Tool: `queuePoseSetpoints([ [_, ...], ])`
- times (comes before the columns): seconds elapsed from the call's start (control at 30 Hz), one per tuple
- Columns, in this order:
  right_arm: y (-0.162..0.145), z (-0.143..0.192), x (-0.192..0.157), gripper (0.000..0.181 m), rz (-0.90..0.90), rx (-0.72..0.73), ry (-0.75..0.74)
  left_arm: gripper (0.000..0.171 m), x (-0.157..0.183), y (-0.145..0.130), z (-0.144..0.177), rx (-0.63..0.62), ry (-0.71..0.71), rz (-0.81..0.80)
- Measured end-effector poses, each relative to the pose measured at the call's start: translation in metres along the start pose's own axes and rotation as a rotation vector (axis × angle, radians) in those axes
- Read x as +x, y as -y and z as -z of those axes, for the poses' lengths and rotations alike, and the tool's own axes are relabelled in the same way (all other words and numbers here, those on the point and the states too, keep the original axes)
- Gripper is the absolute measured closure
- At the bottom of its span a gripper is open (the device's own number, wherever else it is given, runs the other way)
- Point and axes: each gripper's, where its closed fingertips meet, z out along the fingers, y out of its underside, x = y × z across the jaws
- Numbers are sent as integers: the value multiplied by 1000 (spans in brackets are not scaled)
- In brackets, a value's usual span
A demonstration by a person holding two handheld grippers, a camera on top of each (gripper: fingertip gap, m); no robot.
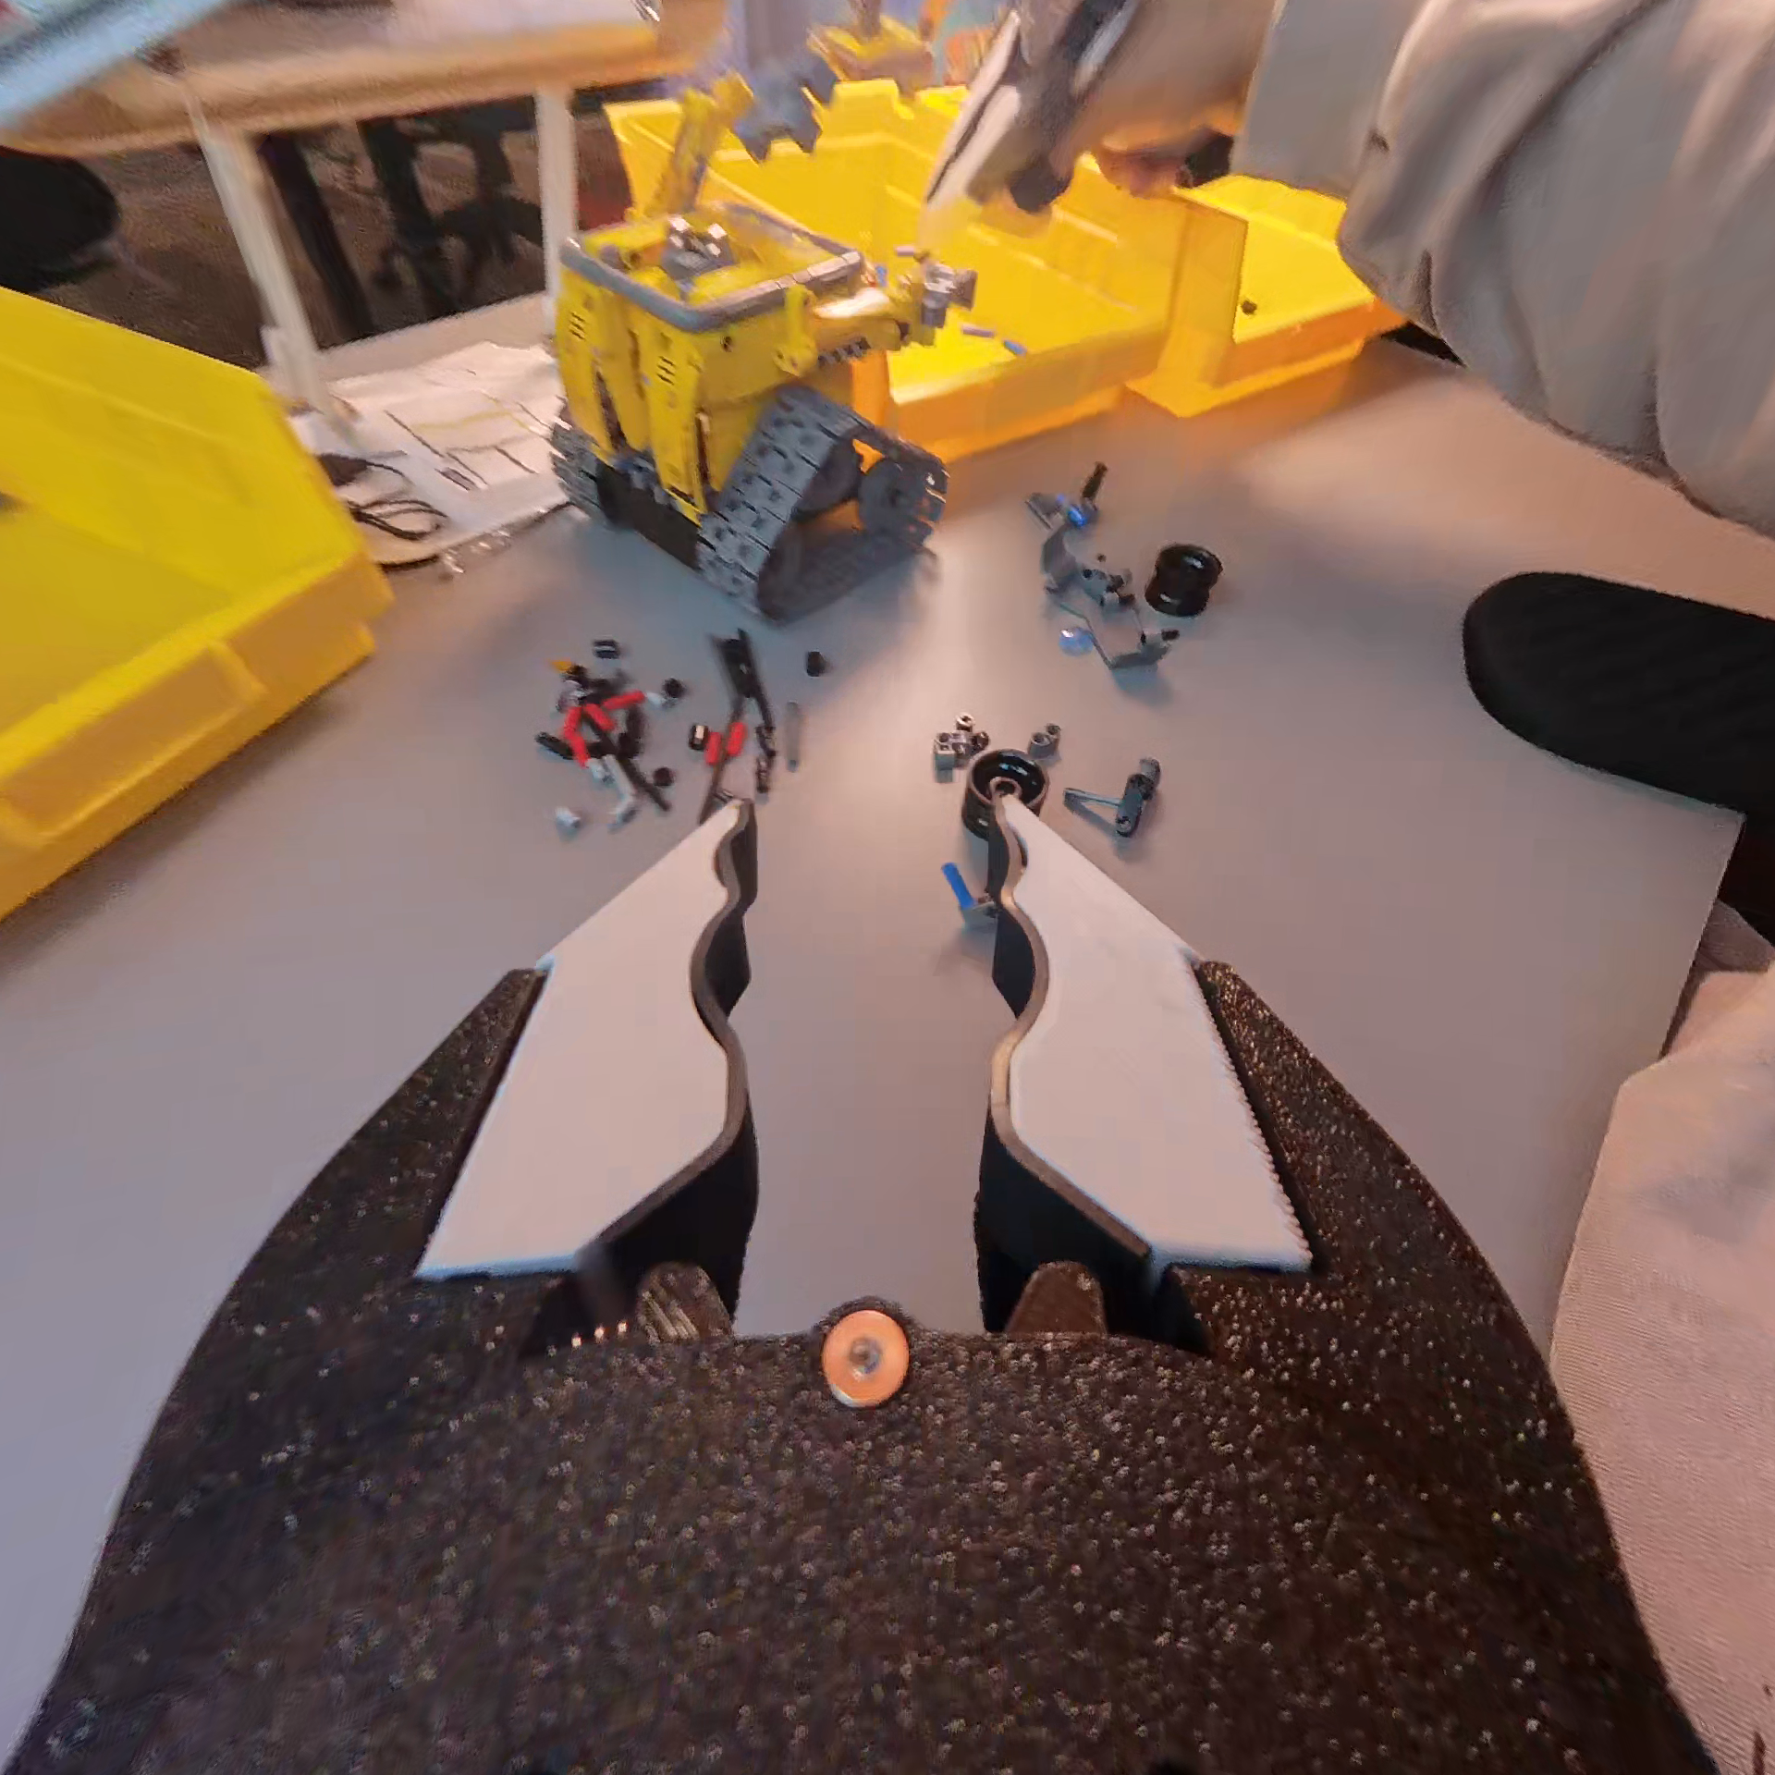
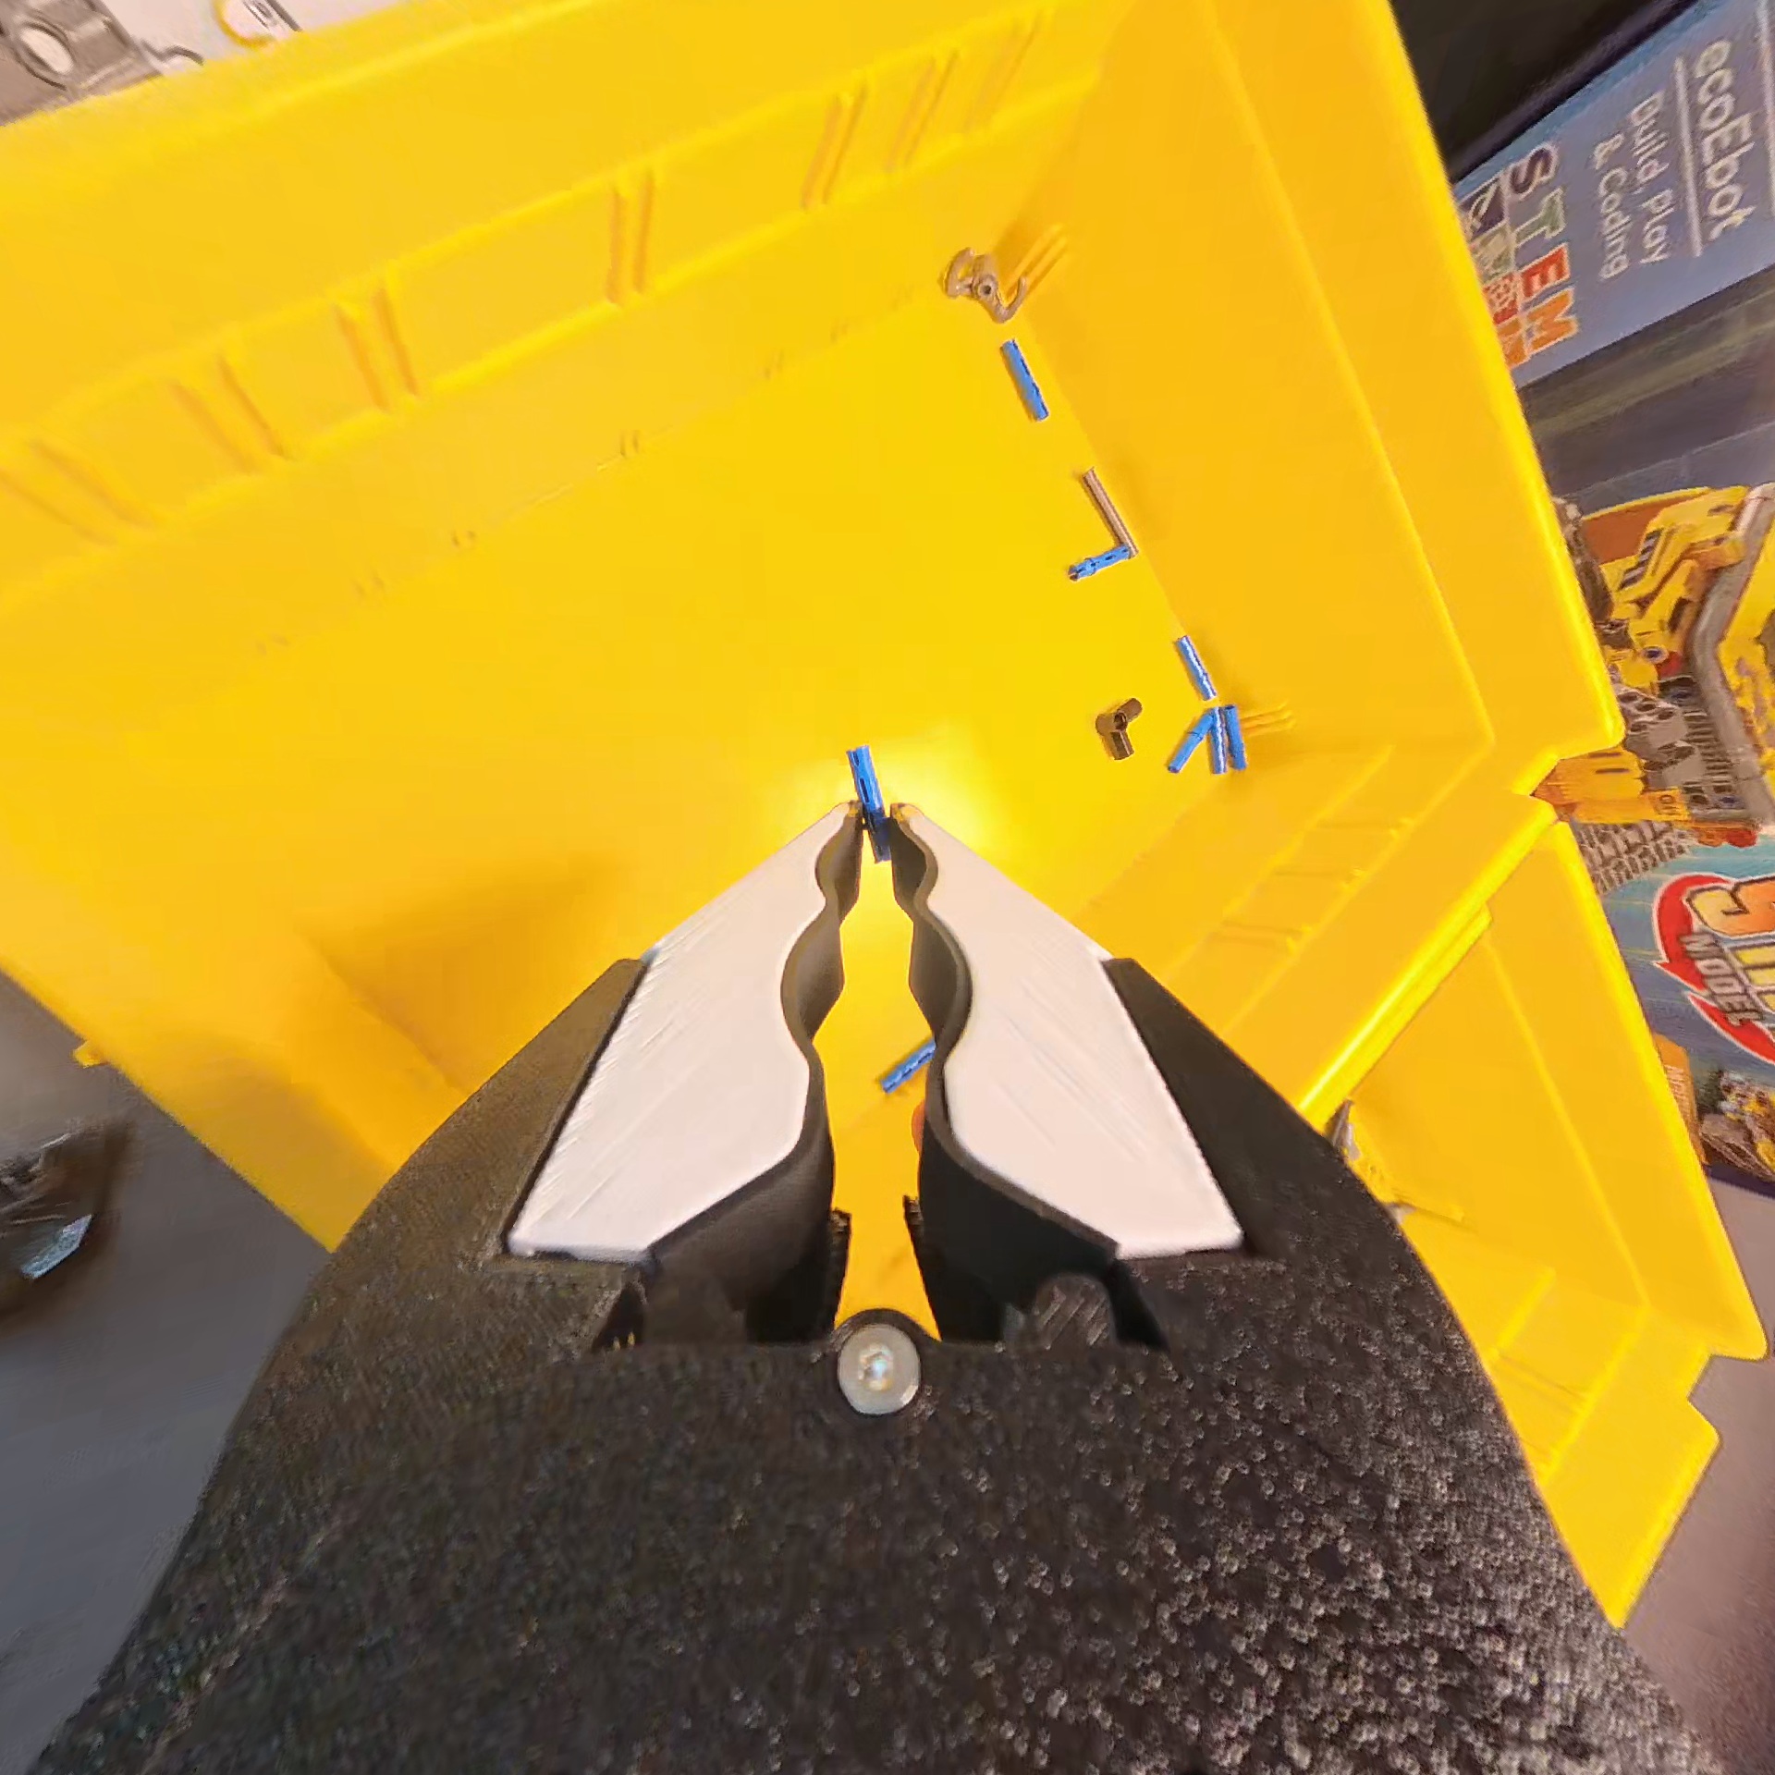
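Note:
My left gripper (image 1: 869, 816) is open and empty, low over the grey table (image 1: 1345, 960). Its right fingertip is at a black wheel (image 1: 1004, 783); a small blue pin piece (image 1: 965, 888) lies beside that finger. Loose black and red parts (image 1: 615, 730) lie ahead to the left. A yellow tracked robot model (image 1: 730, 403) stands farther ahead. My right gripper (image 2: 874, 816) is shut on a small blue pin (image 2: 867, 792) over a yellow bin (image 2: 576, 576). Several blue pins (image 2: 1210, 740) and grey parts (image 2: 984, 283) lie on the bin's floor. The right gripper also shows in the left wrist view (image 1: 1018, 125).
A yellow bin (image 1: 144, 576) stands at the left and more yellow bins (image 1: 1057, 317) behind the model. Grey parts and a second black wheel (image 1: 1183, 579) lie at right. Paper sheets (image 1: 451, 432) lie at back left. A printed toy box (image 2: 1652, 480) stands right of the bin. Spacing between my two grippers at the tips: around 45 centimetres. To the small blue pin piece (image 1: 965, 888): left tips about 10 centimetres, right tips about 40 centimetres. The black wheel (image 1: 1004, 783) is closer to my left gripper, around 12 centimetres from its tips; the right tips are 40 centimetres off.

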Motion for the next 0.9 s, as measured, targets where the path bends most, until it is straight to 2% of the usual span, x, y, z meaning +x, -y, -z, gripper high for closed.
queuePoseSetpoints([
  [0.23,-1,-14,13,177,-17,-48,-27,121,15,-30,-41,-131,-105,0],
  [0.33,0,-14,21,168,-23,-48,-60,118,17,-36,-46,-169,-109,-26],
  [0.4,7,-7,28,162,-38,6,-89,118,18,-38,-47,-179,-111,-39],
  [0.47,24,11,26,161,-61,133,-90,117,19,-40,-48,-181,-112,-41],
  [0.57,51,58,-9,161,-13,374,29,118,19,-39,-47,-175,-118,-32],
  [0.63,50,88,-37,161,34,439,75,118,19,-40,-47,-181,-132,-16],
  [0.77,21,123,-134,160,179,424,367,121,17,-39,-50,-180,-141,-1],
  [0.83,-3,124,-176,160,261,364,492,121,17,-37,-52,-175,-140,-9],
  [0.9,-20,112,-203,160,271,306,565,122,18,-36,-54,-171,-139,-18],
])
